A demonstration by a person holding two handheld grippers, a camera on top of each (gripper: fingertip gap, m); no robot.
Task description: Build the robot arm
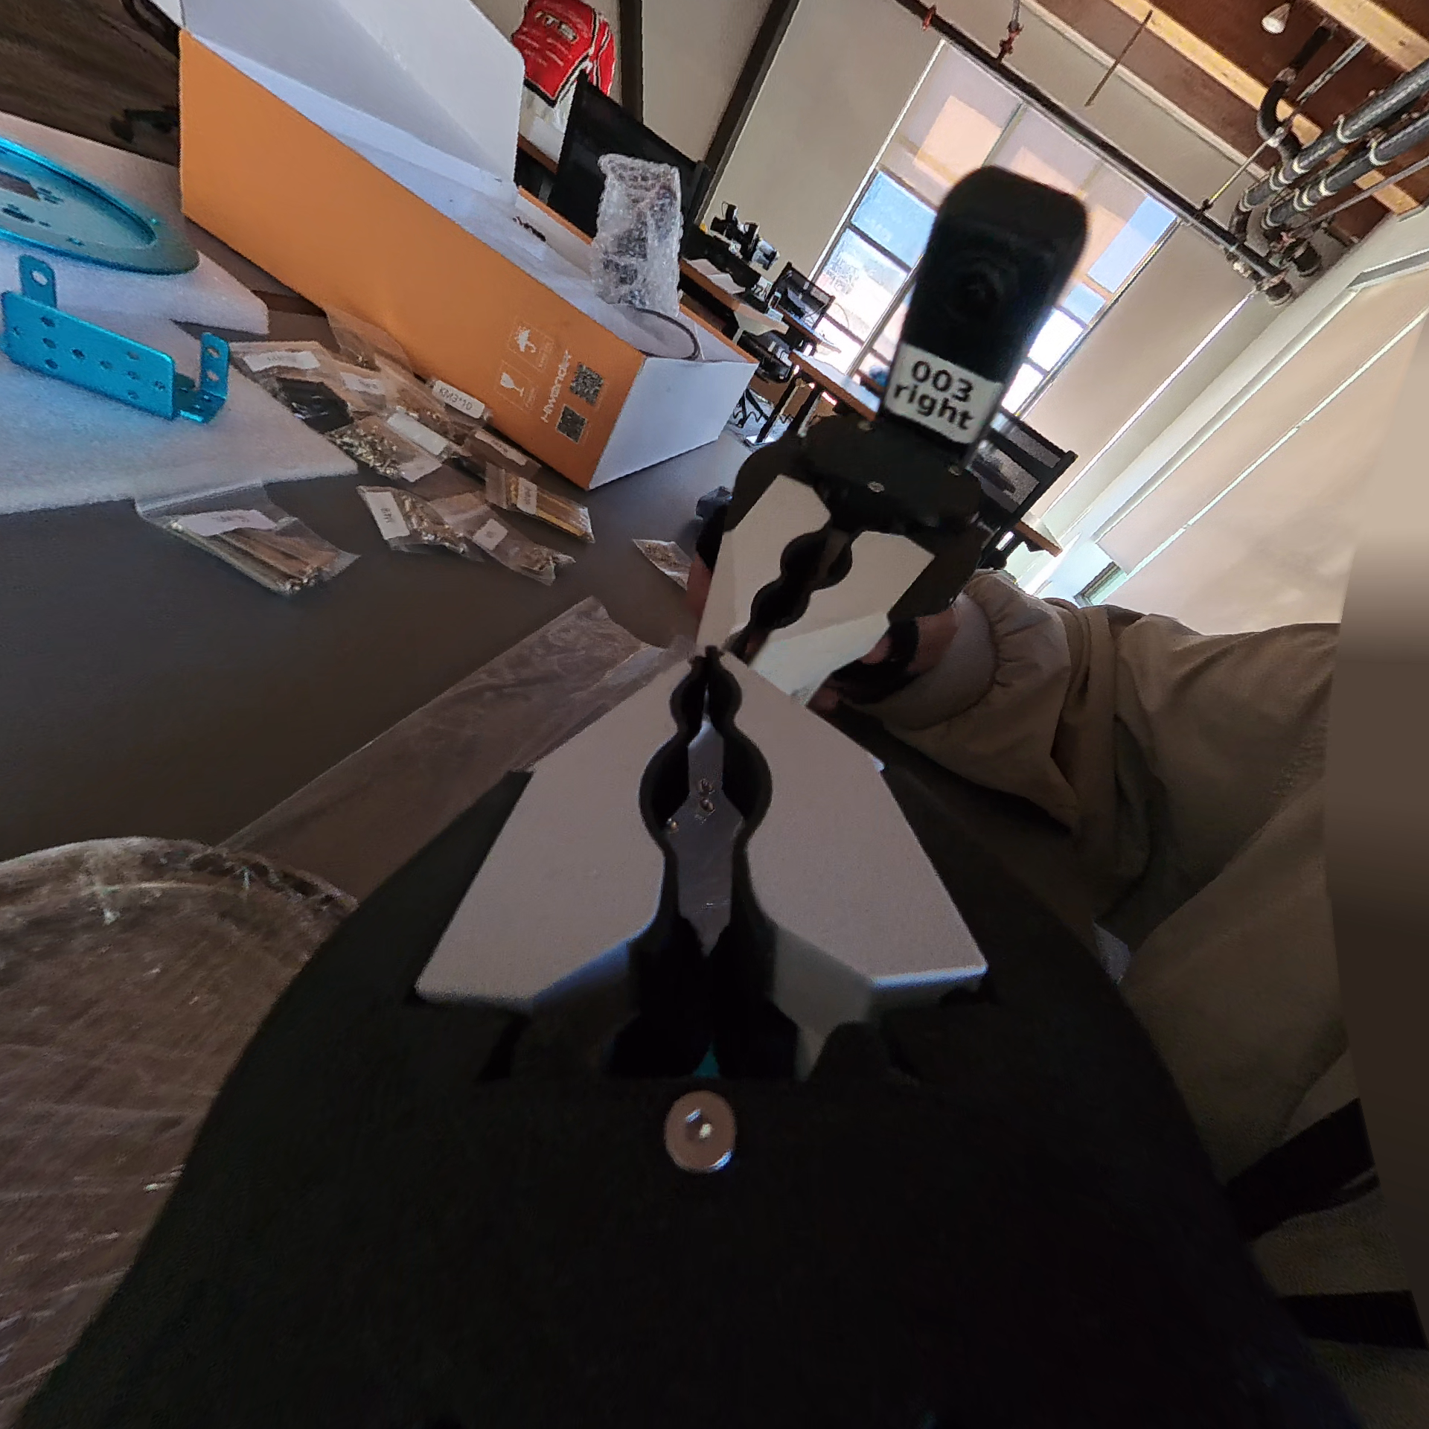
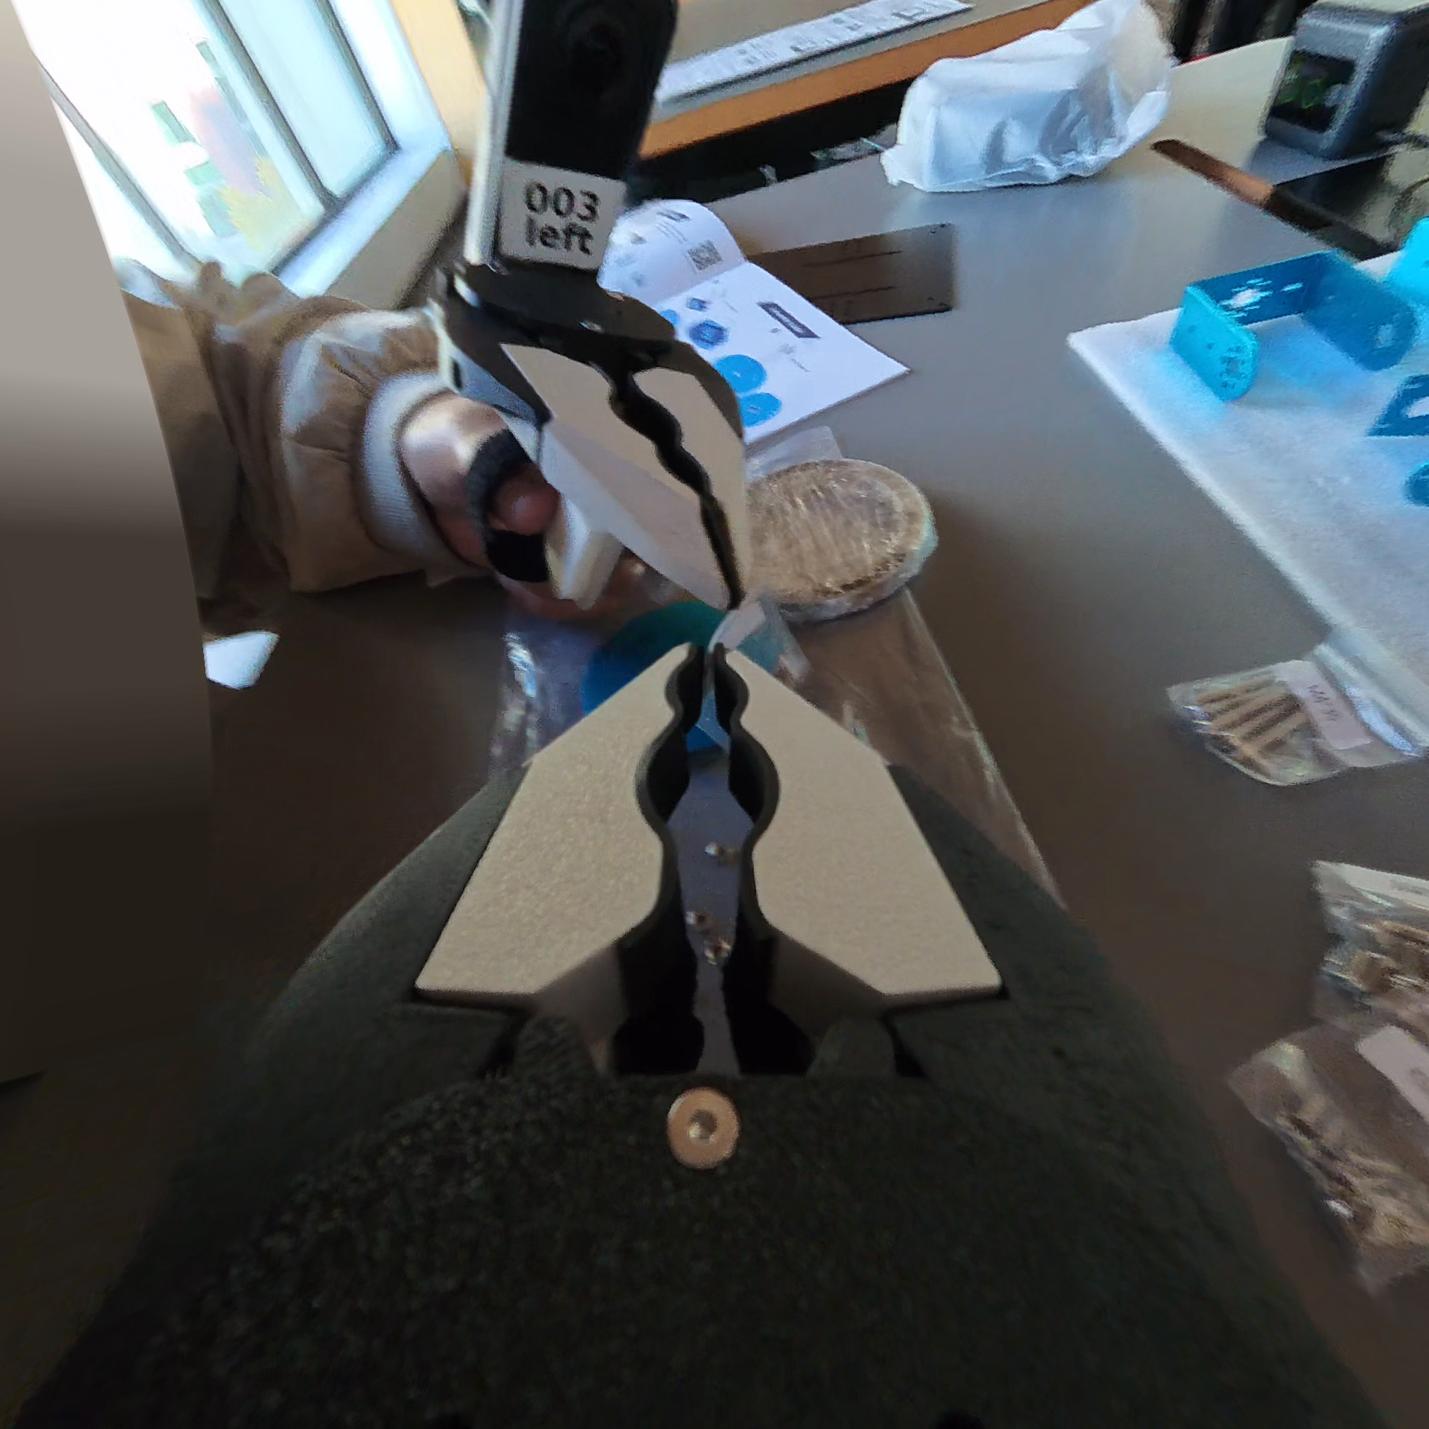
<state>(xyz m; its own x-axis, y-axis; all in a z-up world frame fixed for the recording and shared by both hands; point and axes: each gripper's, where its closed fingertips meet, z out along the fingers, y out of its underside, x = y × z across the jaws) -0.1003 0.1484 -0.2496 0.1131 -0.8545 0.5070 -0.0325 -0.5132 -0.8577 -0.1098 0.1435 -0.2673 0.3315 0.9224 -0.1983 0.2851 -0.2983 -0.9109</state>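
Both tools meet tip to tip over the dark table (image 2: 1082, 479), each clenched on the same clear plastic bag.

Left tool (image 1: 707, 657): tips pinched together on an edge of the bag (image 1: 495, 704), which trails from the tips down toward the table. In the right wrist view the left tool (image 2: 731, 595) comes in from above, tips closed on a small fold of the film.

Right tool (image 2: 705, 653): tips closed on the bag (image 2: 912, 742) just below the left tool's tips. A blue part (image 2: 626, 657) shows through the film beneath the tips; its shape is not clear. In the left wrist view the right tool (image 1: 731, 638) sits directly opposite, tips closed.

A gloved hand (image 2: 495, 495) in a beige sleeve holds the left tool.

Around:
- wrapped round disc (image 2: 839, 533) just behind the tools, on the table
- leaflet (image 2: 781, 348) farther back
- blue bracket (image 2: 1299, 325) on a white foam sheet (image 2: 1237, 433)
- small bags of screws (image 1: 255, 533) scattered on the table
- orange box (image 1: 402, 294) behind them, bubble-wrapped item (image 1: 638, 224) on it
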